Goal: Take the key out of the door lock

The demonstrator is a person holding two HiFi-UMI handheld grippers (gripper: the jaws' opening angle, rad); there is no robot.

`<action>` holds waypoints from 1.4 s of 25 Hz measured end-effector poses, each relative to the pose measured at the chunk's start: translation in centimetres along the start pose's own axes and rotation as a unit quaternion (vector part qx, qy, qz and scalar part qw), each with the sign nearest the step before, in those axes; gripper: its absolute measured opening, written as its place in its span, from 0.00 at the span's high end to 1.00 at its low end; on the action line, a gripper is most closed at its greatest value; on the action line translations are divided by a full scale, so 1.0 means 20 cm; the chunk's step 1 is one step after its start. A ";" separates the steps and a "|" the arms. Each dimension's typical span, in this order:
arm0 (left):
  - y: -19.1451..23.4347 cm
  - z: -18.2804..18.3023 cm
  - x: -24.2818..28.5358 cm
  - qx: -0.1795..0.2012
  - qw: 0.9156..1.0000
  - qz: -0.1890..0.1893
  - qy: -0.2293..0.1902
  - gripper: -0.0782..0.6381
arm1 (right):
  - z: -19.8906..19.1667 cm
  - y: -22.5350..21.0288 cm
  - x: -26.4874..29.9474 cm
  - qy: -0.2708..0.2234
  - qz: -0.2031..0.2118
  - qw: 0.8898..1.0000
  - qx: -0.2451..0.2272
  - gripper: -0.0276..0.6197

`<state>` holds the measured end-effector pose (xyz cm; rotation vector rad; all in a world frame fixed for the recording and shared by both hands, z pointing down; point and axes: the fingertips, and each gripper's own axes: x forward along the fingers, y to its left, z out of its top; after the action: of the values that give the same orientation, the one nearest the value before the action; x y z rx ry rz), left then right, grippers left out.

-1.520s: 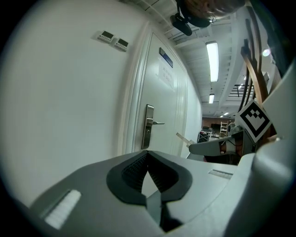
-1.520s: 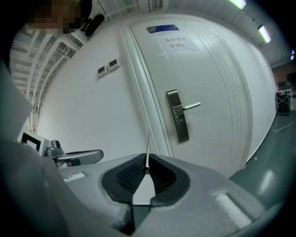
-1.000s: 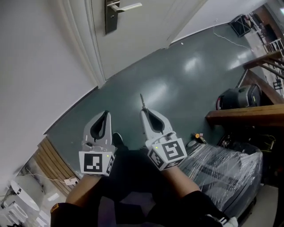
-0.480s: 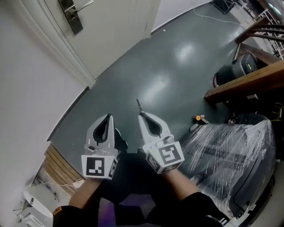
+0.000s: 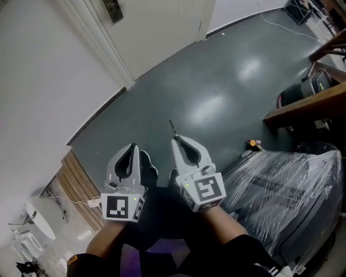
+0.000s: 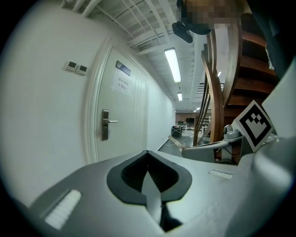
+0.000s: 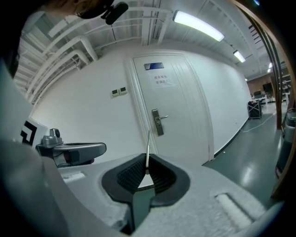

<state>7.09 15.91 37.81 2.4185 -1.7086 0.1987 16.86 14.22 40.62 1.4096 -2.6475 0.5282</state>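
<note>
On my left, the white door [image 5: 162,32] sits in the white wall. Its lock plate [image 5: 113,10] is right at the top edge of the head view, well apart from both tools. Next, the left hand-held gripper [image 5: 132,146]: jaws pressed together, nothing between them, hanging over the dark green floor [image 5: 216,92]. Just beside it, the right hand-held gripper [image 5: 174,139] is pinched on the key [image 5: 172,127], and the thin blade pokes out past the tips, pointing toward the door. The key is out of the lock and in my right grip. Far right, a plastic-wrapped bundle [image 5: 281,184].
</note>
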 end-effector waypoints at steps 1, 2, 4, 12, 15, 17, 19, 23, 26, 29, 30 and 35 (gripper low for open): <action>0.01 0.01 -0.04 -0.001 1.000 0.009 -0.003 0.87 | -0.01 0.02 -0.02 0.002 0.003 1.000 -0.003 0.93; 0.03 0.01 -0.07 -0.002 1.000 0.016 -0.007 0.87 | -0.01 0.05 -0.03 0.003 0.006 1.000 -0.008 0.93; 0.07 0.01 -0.14 -0.004 0.999 0.031 -0.012 0.87 | 0.00 0.11 -0.06 0.008 0.011 1.000 -0.026 0.93; 0.32 0.04 -0.39 -0.021 0.996 0.076 -0.039 0.87 | -0.01 0.39 -0.09 0.020 0.024 0.998 -0.057 0.93; 0.43 0.03 -0.49 -0.028 0.995 0.089 -0.046 0.87 | -0.03 0.54 -0.08 0.024 0.035 0.997 -0.062 0.93; 0.48 0.03 -0.53 -0.032 0.994 0.092 -0.048 0.87 | -0.05 0.62 -0.07 0.026 0.038 0.997 -0.063 0.93; 0.52 0.02 -0.57 -0.030 0.994 0.091 -0.049 0.87 | -0.06 0.67 -0.06 0.028 0.039 0.997 -0.065 0.93; 0.57 0.00 -0.62 -0.026 0.995 0.083 -0.047 0.87 | -0.08 0.74 -0.04 0.036 0.031 0.997 -0.065 0.94; 0.58 -0.01 -0.62 -0.027 0.996 0.076 -0.045 0.87 | -0.10 0.77 -0.03 0.040 0.030 0.997 -0.057 0.94; 0.58 -0.02 -0.61 -0.028 0.996 0.068 -0.044 0.87 | -0.10 0.77 -0.03 0.041 0.026 0.998 -0.047 0.94; 0.57 -0.02 -0.61 -0.028 0.996 0.066 -0.044 0.87 | -0.10 0.76 -0.02 0.039 0.024 0.998 -0.047 0.94; 0.55 -0.01 -0.58 -0.025 0.997 0.057 -0.046 0.87 | -0.08 0.73 -0.01 0.029 0.022 0.998 -0.049 0.94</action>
<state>-7.21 22.93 36.37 2.3297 -1.8704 0.0609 4.89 22.53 38.34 1.2924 -2.6249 0.4304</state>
